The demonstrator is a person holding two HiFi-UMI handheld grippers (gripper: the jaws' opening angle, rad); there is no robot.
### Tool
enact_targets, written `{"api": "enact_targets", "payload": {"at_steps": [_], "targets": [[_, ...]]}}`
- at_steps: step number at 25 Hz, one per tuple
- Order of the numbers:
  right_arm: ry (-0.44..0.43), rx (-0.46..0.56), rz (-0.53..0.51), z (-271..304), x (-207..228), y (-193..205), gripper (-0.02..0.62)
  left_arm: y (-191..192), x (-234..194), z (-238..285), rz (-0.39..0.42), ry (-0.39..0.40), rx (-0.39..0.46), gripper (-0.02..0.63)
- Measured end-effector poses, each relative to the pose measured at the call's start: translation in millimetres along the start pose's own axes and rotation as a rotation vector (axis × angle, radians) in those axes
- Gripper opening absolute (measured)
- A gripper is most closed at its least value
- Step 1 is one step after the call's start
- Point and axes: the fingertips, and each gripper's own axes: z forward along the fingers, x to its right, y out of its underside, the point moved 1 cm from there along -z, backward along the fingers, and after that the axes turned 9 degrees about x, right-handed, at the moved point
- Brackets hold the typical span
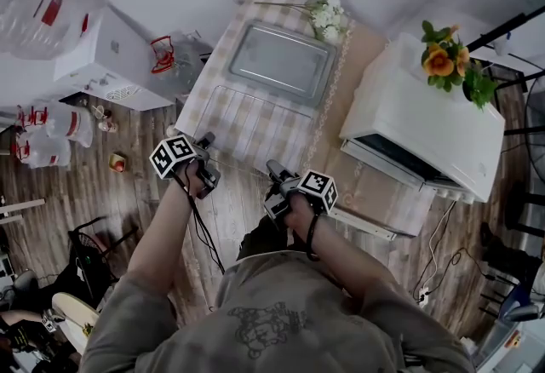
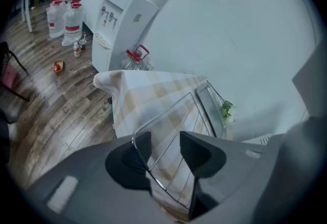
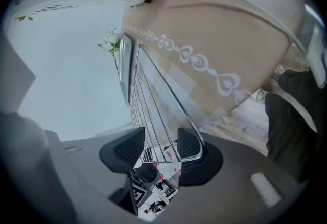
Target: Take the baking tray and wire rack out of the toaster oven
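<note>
A head view looked steeply down on a table covered with a checked cloth [image 1: 203, 99]. The baking tray [image 1: 281, 62] lay on the cloth at upper centre of the frame. The wire rack [image 1: 247, 120] sat just below the tray, with its near edge at the table's front edge. The white toaster oven [image 1: 426, 120] stood at the right of the frame, apart from both, with orange flowers [image 1: 443, 60] on top. White flowers [image 1: 328, 15] lay just above the tray, and a water dispenser [image 1: 111, 56] stood at upper left.

Both grippers met the rack's near edge. In its own view, the left gripper [image 2: 166, 138] had its jaws apart. One corner of the rack ran between them, close to the left-hand jaw, but was not clamped. The right gripper [image 3: 161, 136] was also open, roughly halfway. The rack's other rounded corner sat between its jaws, against the right-hand jaw, and was not squeezed.
</note>
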Motion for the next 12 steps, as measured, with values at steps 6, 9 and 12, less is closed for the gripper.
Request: {"api": "enact_targets", "payload": {"at_steps": [6,9,12], "targets": [[0.023,-0.022,0.033,-1.8,-1.7,1.4,0.282,11.2,-21.0,-5.9,-0.024,-0.095,0.008,0.267],[0.054,-0.045,0.039,-5.8,3.8,8.6,0.362,13.9,-22.8,-2.2,-0.030,-0.108,-0.007,0.321],[0.065,-0.046,0.046,-1.8,15.1,12.8,0.368,13.9,-22.6,3.9,-0.050,-0.116,-0.011,0.353]]}}
